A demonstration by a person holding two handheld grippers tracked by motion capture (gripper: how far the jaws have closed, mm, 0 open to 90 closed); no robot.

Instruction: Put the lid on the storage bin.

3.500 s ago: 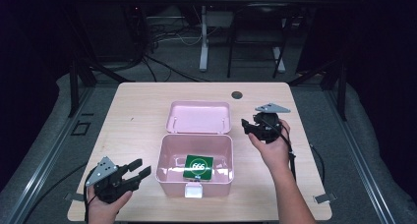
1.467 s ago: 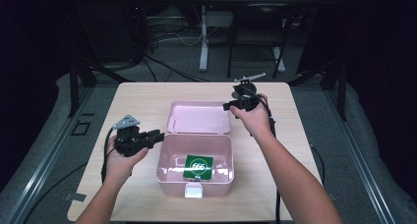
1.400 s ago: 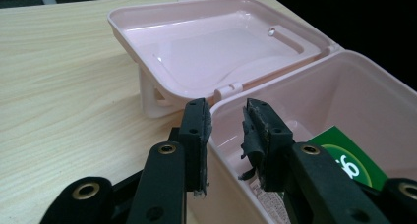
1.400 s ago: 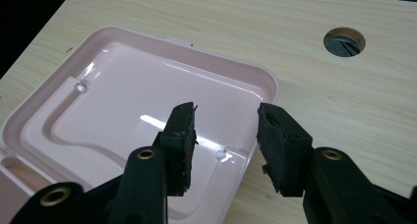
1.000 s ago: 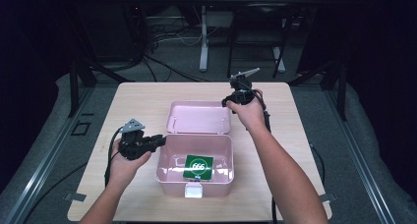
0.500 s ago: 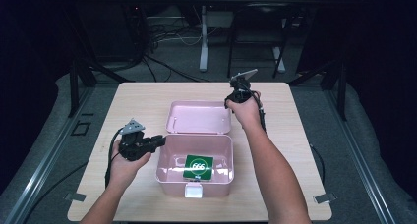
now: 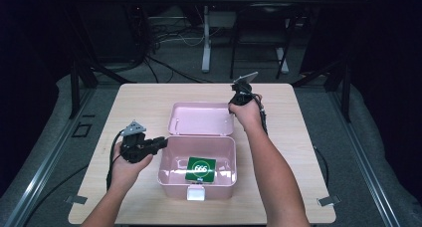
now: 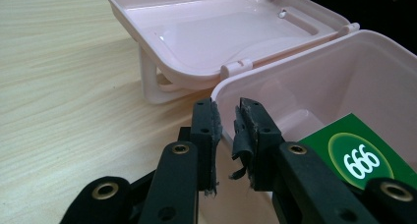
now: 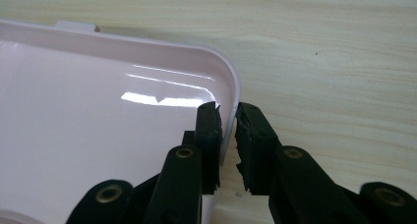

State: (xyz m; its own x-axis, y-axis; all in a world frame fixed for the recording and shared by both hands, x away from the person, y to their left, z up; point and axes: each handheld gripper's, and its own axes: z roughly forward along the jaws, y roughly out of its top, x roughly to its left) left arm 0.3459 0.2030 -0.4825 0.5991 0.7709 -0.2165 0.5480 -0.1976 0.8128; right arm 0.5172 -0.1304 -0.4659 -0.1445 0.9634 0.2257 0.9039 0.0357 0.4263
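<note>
Table (image 7: 149, 102): rectangular top, pale wood-grain laminate, matte, rounded corners; a small dark round disc (image 7: 240, 87) sits near its far edge.

Box (image 7: 171, 174): pink, smooth glossy plastic, rectangular with rounded corners, at the table's middle toward the near side. White latch tab (image 7: 196, 192) on its near wall. Lid (image 7: 199, 118) swung fully back, lying open behind the box, inner face up, joined to it by two hinge tabs along the box's rear rim; it catches bright reflections in the right gripper view.

Card (image 7: 201, 169): flat green square with a lighter green oval and white "666", lying on the box floor, toward the near wall.

Left gripper (image 8: 227, 117): black, held at the box's left wall. Jaws nearly closed, one each side of the wall's rim at its rear left corner; the wall sits in the narrow gap between them, and contact looks likely but a firm grip cannot be confirmed. Pads (image 8: 247, 135) are frayed black rubber, torn at the edges.

Right gripper (image 9: 227, 117): black, grey three-cornered plate on top, held at the lid's far right corner. Jaws nearly closed, straddling the lid's raised rim, inner jaw over the glossy face, outer jaw over the table. Same ragged pad texture.
</note>
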